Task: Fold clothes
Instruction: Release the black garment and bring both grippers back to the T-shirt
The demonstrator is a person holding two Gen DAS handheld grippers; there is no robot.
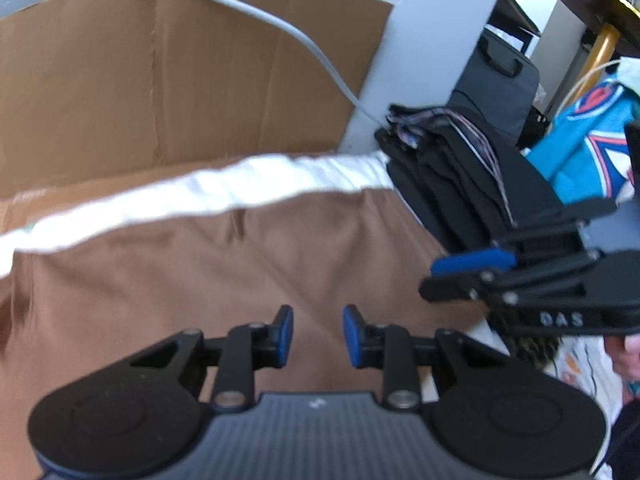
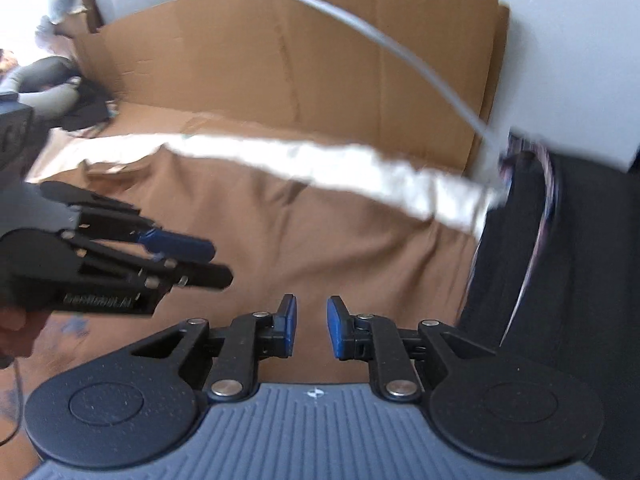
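A brown garment (image 1: 240, 272) with a white band (image 1: 200, 196) along its far edge lies spread flat in front of both grippers; it also shows in the right wrist view (image 2: 320, 240). My left gripper (image 1: 317, 334) is open and empty just above the garment's near part. My right gripper (image 2: 311, 326) is open and empty above the same cloth. In the left wrist view the right gripper (image 1: 464, 276) reaches in from the right. In the right wrist view the left gripper (image 2: 208, 260) reaches in from the left.
A stack of folded dark clothes (image 1: 460, 176) sits at the garment's right edge, seen too in the right wrist view (image 2: 560, 260). An open cardboard box (image 1: 180, 72) stands behind, with a grey cable (image 1: 280, 24) across it. A blue patterned cloth (image 1: 592, 136) lies far right.
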